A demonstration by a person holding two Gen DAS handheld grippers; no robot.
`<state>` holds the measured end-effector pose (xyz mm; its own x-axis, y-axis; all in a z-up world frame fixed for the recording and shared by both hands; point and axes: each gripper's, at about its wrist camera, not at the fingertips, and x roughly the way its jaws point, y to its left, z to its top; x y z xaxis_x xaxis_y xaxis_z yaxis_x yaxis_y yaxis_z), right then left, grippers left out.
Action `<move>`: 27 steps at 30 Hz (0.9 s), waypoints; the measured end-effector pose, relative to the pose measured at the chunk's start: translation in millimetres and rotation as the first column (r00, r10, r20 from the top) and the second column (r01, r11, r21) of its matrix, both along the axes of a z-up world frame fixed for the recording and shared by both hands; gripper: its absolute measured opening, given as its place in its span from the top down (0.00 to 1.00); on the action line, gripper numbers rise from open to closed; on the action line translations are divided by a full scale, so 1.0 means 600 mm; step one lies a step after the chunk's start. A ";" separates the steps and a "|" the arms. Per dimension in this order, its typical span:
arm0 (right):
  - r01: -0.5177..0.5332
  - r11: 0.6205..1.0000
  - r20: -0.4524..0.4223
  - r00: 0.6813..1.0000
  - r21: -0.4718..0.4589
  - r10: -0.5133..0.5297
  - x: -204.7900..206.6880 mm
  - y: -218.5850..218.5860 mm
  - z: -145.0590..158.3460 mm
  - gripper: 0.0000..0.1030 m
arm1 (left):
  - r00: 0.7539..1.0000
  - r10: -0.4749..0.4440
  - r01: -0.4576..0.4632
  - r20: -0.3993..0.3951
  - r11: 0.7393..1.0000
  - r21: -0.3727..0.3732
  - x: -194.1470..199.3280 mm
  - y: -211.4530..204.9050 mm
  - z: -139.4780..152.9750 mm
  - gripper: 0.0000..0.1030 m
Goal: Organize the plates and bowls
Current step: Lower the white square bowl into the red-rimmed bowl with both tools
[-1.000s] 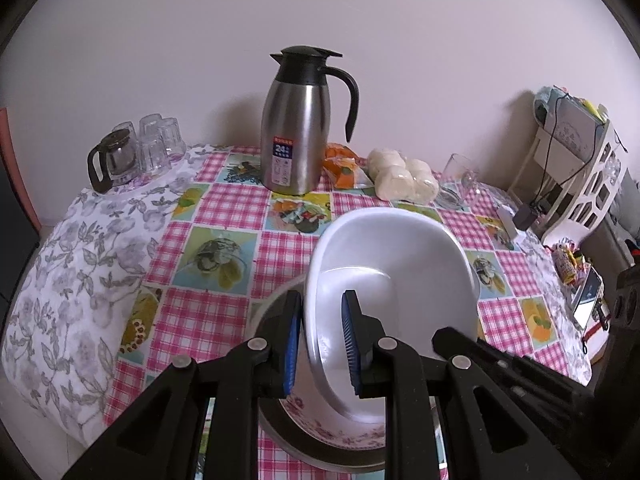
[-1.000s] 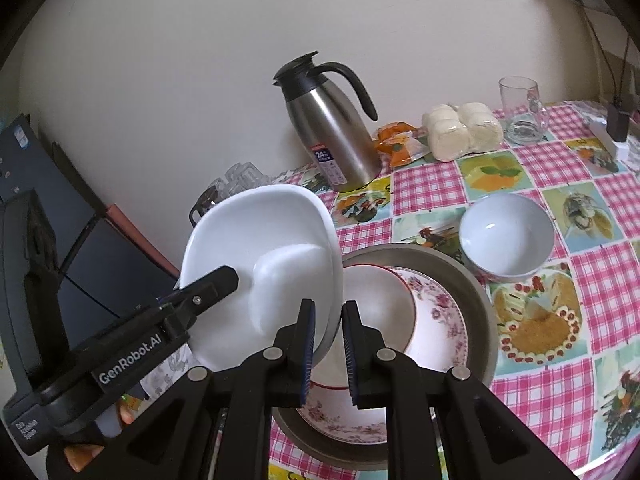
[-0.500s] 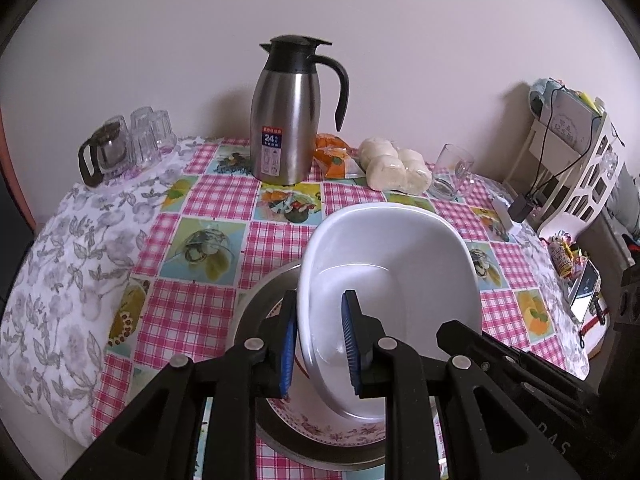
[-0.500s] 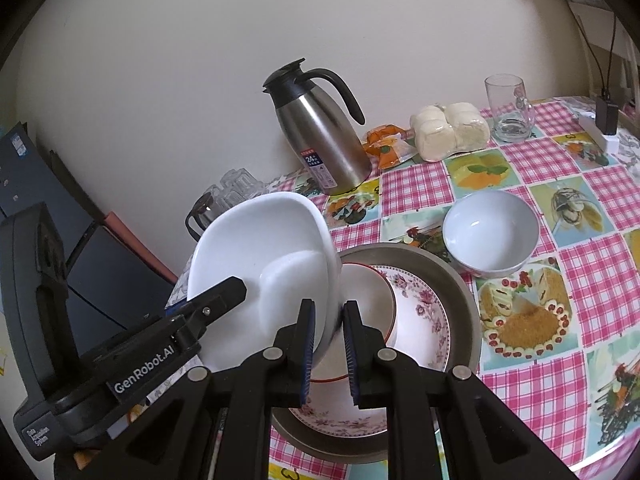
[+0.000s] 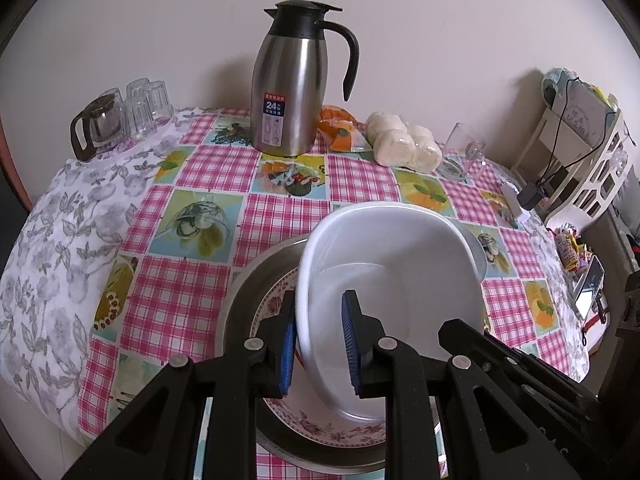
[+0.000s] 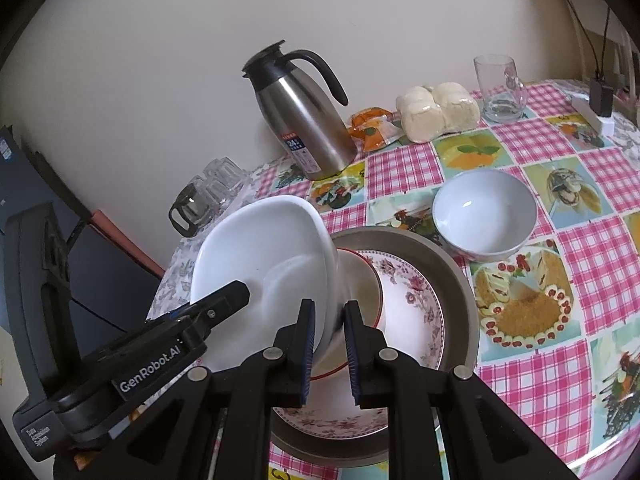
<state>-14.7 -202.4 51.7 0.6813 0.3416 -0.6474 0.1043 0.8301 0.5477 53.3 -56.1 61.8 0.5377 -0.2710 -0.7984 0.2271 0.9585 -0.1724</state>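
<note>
A white squarish deep dish (image 5: 394, 276) is held tilted above a stack of plates: a grey metal pan (image 6: 460, 280), a floral plate (image 6: 416, 300) and a red-rimmed bowl (image 6: 360, 276). My left gripper (image 5: 318, 344) is shut on the dish's near left rim. My right gripper (image 6: 328, 350) is shut on the dish's (image 6: 268, 256) right rim. A small white bowl (image 6: 484, 212) stands on the table right of the stack.
A steel thermos jug (image 5: 292, 80), an orange packet (image 5: 338, 128), wrapped buns (image 5: 404, 142) and a glass mug (image 5: 460, 152) stand at the back by the wall. A glass teapot and cups (image 5: 116, 120) are at the back left. A white rack (image 5: 580, 148) is at right.
Both grippers have carried the white dish a little higher and back over the stack. The dish stays tilted in both grips.
</note>
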 end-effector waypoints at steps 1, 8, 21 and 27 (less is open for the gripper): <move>0.001 1.000 -0.006 1.000 0.000 -0.001 0.002 0.000 -0.002 0.83 | 1.000 0.002 -0.002 -0.004 1.000 0.002 0.001 -0.001 -0.002 0.80; 0.009 1.000 -0.032 0.999 -0.020 -0.010 0.010 0.005 -0.013 0.83 | 0.999 0.004 -0.004 -0.033 1.000 0.005 0.008 -0.001 -0.014 0.80; 0.028 0.998 -0.070 0.997 -0.063 -0.033 0.023 0.009 -0.032 0.74 | 0.996 0.003 0.000 -0.085 0.999 0.035 0.016 -0.018 -0.040 0.77; 0.030 0.998 -0.073 0.997 -0.061 -0.034 0.023 0.008 -0.033 0.74 | 0.996 0.003 0.000 -0.086 0.999 0.035 0.016 -0.019 -0.041 0.77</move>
